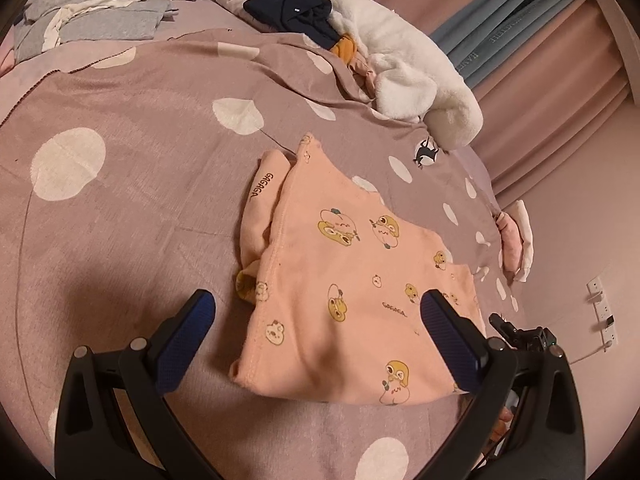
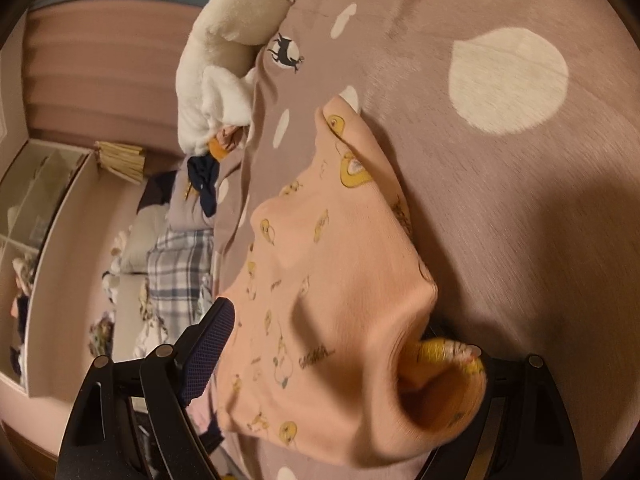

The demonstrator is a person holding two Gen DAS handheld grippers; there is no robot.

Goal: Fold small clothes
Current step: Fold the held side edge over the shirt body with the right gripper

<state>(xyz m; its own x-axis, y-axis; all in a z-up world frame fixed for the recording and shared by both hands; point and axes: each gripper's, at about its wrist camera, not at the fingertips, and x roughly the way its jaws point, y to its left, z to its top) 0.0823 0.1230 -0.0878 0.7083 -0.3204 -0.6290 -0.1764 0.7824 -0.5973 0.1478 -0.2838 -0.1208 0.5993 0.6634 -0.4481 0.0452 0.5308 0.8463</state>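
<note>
A small peach garment (image 1: 332, 280) printed with yellow cartoon figures lies partly folded on the mauve spotted bedspread (image 1: 140, 200). One sleeve is tucked at its left. My left gripper (image 1: 316, 312) is open just above the garment's near edge, with one finger off the cloth to the left and the other over its right part. In the right wrist view the same garment (image 2: 320, 300) fills the space between the jaws. My right gripper (image 2: 344, 352) is open, its left finger (image 2: 208, 352) beside the cloth and its right finger hidden under a bulging fold.
A white fluffy garment (image 1: 408, 64) and dark blue and orange clothes (image 1: 296, 12) are piled at the bed's far edge. Grey folded clothes (image 1: 92, 24) and a plaid pillow lie at the back left. Folded pink cloth (image 1: 516, 240) sits at the right edge, near curtains.
</note>
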